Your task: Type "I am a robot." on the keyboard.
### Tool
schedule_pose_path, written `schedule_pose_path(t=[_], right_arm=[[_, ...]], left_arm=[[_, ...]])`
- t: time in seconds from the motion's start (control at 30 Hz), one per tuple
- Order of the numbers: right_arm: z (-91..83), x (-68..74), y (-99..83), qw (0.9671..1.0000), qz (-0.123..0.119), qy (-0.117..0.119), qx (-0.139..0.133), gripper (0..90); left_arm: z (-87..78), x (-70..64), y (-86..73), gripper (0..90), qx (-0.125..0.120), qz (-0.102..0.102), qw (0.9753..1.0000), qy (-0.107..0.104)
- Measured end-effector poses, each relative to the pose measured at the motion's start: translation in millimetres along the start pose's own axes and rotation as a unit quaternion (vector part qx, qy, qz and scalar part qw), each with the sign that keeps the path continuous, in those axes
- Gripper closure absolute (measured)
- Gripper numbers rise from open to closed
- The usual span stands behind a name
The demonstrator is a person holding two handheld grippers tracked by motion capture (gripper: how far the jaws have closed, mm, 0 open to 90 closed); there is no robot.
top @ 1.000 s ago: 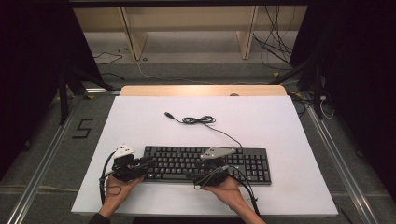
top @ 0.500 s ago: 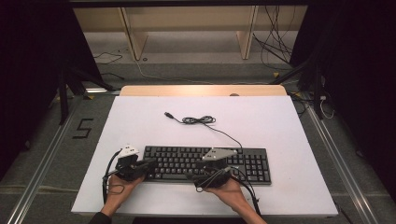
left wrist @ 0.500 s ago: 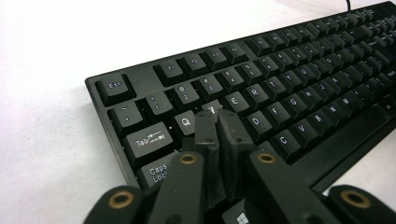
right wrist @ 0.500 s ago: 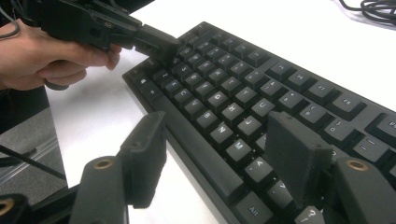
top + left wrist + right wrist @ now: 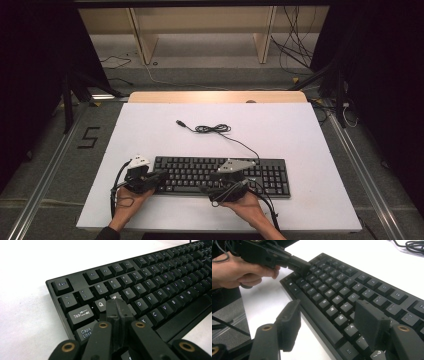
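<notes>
Black keyboard (image 5: 220, 175) flat on table, left gripper (image 5: 117, 305) fingers together, right gripper (image 5: 329, 326) fingers apart.

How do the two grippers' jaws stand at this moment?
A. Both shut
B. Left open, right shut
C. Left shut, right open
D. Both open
C. In the left gripper view the left gripper has its jaws pressed together over the keyboard near the W key, while in the right gripper view the right gripper has its jaws spread wide apart above the keys.
</notes>
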State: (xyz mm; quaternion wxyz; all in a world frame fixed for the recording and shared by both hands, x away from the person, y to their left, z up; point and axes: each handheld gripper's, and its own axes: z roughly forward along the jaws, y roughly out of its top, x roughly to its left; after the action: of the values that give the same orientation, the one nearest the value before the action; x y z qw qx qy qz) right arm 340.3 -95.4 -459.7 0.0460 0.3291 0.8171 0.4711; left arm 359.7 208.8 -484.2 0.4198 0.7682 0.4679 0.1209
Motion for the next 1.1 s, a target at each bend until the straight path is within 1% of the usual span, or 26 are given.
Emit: schedule_pose_path(t=[0.23, 0.3, 0.53, 0.63, 0.7, 0.93, 0.97, 1.1], right_arm=[[-2.7, 0.4, -0.4, 1.0000, 0.000, 0.001, -0.004, 38.8], [-3.4, -0.1, -0.3, 1.0000, -0.001, 0.000, -0.006, 38.7], [-4.5, -0.8, 0.2, 1.0000, 0.001, -0.001, -0.009, 38.7], [-4.3, -0.9, 0.5, 0.9999, 0.000, -0.001, -0.011, 38.6], [-4.3, -0.9, 0.6, 0.9999, 0.000, -0.002, -0.011, 38.6], [-4.3, -0.7, 1.2, 0.9999, -0.001, -0.003, -0.013, 38.6], [-4.3, -0.7, 1.2, 0.9999, -0.001, -0.004, -0.013, 38.6], [-3.1, -0.4, 0.9, 0.9999, -0.002, -0.003, -0.014, 38.8]], left_arm=[[2.1, -1.3, -1.2, 89.0, 0.010, 0.002, 0.9999, 0.003], [2.2, -2.0, -1.4, 89.0, 0.009, 0.001, 0.9999, 0.005], [1.2, -2.6, -1.0, 88.8, 0.006, 0.000, 1.0000, 0.005], [-1.2, -3.0, 0.2, 83.6, -0.004, -0.001, 1.0000, 0.002], [-3.2, -3.2, 0.7, 82.9, -0.012, -0.002, 0.9999, 0.002], [-8.6, -3.9, 1.4, 74.8, -0.025, -0.012, 0.9996, -0.011], [-9.2, -4.4, 1.4, 72.8, -0.027, -0.013, 0.9995, -0.014], [-11.9, -6.0, 0.8, 59.6, -0.035, -0.018, 0.9990, -0.022]])
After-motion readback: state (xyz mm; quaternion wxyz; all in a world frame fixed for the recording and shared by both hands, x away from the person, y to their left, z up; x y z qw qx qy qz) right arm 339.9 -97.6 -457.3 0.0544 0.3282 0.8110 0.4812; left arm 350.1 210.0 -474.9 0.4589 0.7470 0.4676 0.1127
